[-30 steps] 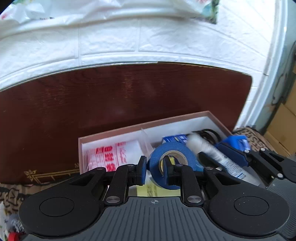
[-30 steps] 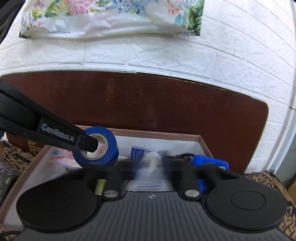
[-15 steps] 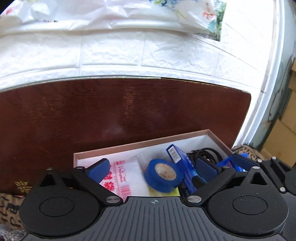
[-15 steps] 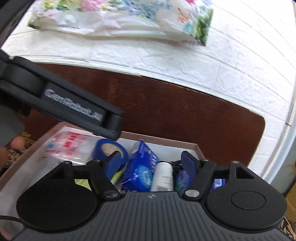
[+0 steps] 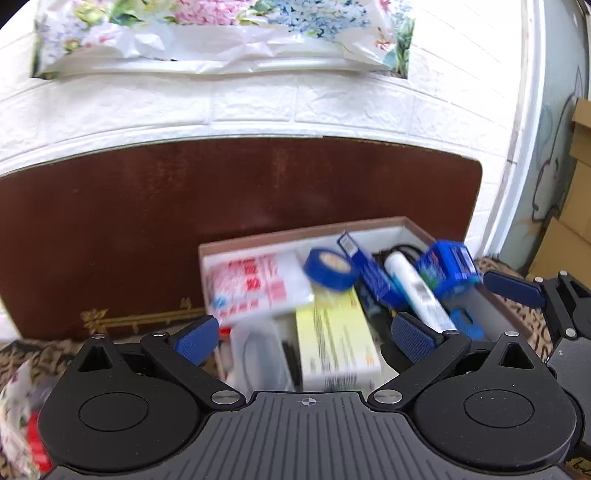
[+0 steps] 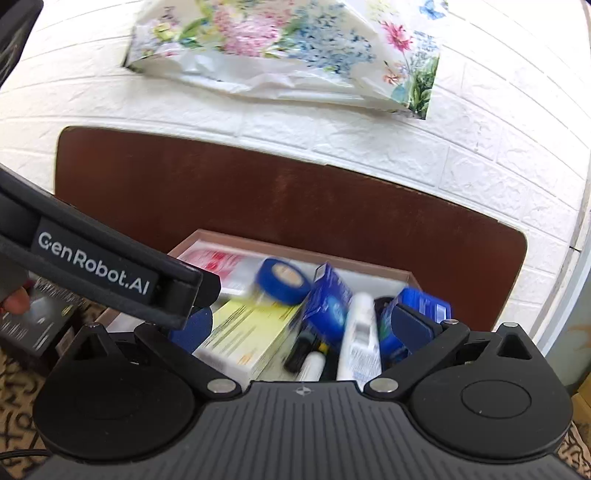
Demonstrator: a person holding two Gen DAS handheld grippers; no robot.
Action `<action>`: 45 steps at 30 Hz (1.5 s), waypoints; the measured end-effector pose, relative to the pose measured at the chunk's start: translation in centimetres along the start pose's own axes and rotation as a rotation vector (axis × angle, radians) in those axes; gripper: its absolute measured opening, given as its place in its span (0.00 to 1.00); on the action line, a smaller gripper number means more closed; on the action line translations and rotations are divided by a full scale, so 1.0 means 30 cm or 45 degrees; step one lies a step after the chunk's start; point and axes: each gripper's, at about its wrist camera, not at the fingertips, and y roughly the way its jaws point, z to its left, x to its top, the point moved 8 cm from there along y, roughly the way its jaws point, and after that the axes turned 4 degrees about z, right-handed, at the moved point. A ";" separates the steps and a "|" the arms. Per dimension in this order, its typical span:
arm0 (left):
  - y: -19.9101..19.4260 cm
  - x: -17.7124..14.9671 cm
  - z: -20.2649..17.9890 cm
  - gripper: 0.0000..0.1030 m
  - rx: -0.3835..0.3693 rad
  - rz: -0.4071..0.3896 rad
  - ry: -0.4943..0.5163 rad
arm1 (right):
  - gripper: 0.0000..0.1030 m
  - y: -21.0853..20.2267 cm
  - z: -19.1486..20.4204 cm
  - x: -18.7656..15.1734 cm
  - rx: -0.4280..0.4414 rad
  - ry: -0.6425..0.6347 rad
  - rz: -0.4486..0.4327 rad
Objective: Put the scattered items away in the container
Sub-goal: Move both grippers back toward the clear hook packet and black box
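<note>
A shallow brown box point(image 5: 306, 232) with a white lining holds the items. In it lie a blue tape roll point(image 5: 330, 268), a red-and-white packet point(image 5: 255, 286), a yellow box point(image 5: 338, 343), a blue carton point(image 5: 373, 273), a white tube point(image 5: 415, 288) and a blue pack point(image 5: 448, 267). My left gripper point(image 5: 306, 338) is open and empty above the box's near end. My right gripper point(image 6: 301, 328) is open and empty over the same box point(image 6: 369, 266); the tape roll point(image 6: 282, 280), yellow box point(image 6: 247, 332) and white tube point(image 6: 360, 328) show between its fingers.
The box stands before a dark brown board point(image 5: 221, 199) against a white brick wall with a floral bag point(image 5: 221, 33) on it. The left gripper's arm point(image 6: 92, 266) crosses the right wrist view. Patterned cloth point(image 6: 14, 398) lies under the box. Cardboard cartons point(image 5: 576, 221) stand at right.
My left gripper opened and let the blue tape roll go into the box, then drew back and up. My right gripper opened and also pulled back from the box.
</note>
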 end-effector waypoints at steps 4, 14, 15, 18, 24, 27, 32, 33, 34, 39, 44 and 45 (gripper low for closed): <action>-0.074 -0.086 -0.011 1.00 0.011 0.019 -0.013 | 1.00 -0.079 0.042 -0.052 0.002 -0.026 0.019; -0.241 -0.298 0.031 1.00 0.068 0.087 -0.013 | 1.00 -0.241 0.196 -0.167 0.114 0.014 0.098; -0.255 -0.317 0.041 1.00 0.080 0.096 -0.018 | 1.00 -0.251 0.217 -0.175 0.127 0.014 0.107; -0.295 -0.375 0.077 1.00 0.121 0.120 -0.035 | 1.00 -0.275 0.284 -0.198 0.167 0.013 0.141; -0.361 -0.467 0.153 1.00 0.213 0.168 -0.073 | 1.00 -0.316 0.406 -0.232 0.252 0.007 0.182; -0.390 -0.493 0.190 1.00 0.256 0.184 -0.097 | 1.00 -0.327 0.450 -0.238 0.295 0.035 0.201; -0.435 -0.532 0.252 1.00 0.309 0.198 -0.143 | 1.00 -0.343 0.519 -0.239 0.338 0.040 0.226; -0.442 -0.540 0.264 1.00 0.321 0.202 -0.150 | 1.00 -0.345 0.533 -0.240 0.343 0.037 0.232; -0.448 -0.548 0.275 1.00 0.330 0.205 -0.155 | 1.00 -0.344 0.544 -0.239 0.335 0.034 0.233; -0.458 -0.586 0.342 1.00 0.343 0.226 -0.213 | 1.00 -0.339 0.606 -0.243 0.356 0.006 0.262; -0.454 -0.614 0.397 1.00 0.343 0.240 -0.257 | 1.00 -0.321 0.653 -0.244 0.377 -0.015 0.292; -0.456 -0.619 0.410 1.00 0.334 0.234 -0.262 | 1.00 -0.316 0.661 -0.243 0.389 -0.008 0.297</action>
